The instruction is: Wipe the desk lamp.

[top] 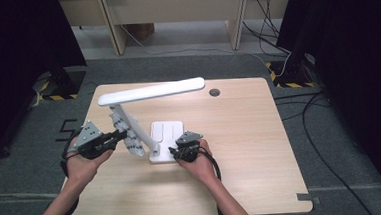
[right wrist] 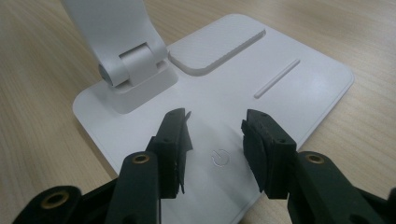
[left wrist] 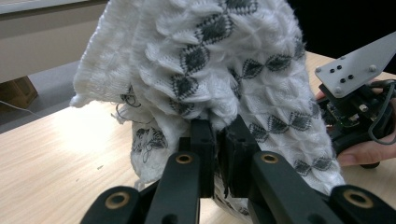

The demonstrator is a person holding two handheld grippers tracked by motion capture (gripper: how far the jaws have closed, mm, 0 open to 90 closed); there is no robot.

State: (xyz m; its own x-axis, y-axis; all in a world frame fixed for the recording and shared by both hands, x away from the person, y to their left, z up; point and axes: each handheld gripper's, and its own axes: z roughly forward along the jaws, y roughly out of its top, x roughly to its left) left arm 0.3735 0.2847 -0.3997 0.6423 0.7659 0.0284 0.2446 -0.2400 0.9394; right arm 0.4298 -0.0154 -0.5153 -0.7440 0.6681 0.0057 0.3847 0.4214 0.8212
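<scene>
Knit cloth (left wrist: 201, 70) white, grey diamonds; pinched by left tool (left wrist: 218, 140).

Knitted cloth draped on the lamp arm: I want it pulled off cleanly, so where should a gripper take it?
Grip the knitted cloth at its loose hanging fold, from the left side where the left gripper already pinches it; the lamp arm backs the rest.

The one readable sign is a power symbol (right wrist: 220, 157), a broken circle with a short stroke, faintly marked on the white lamp base (right wrist: 308, 88). It lies between the jaws of the right gripper (right wrist: 215, 122), just below their tips. No words or numbers can be read.
</scene>
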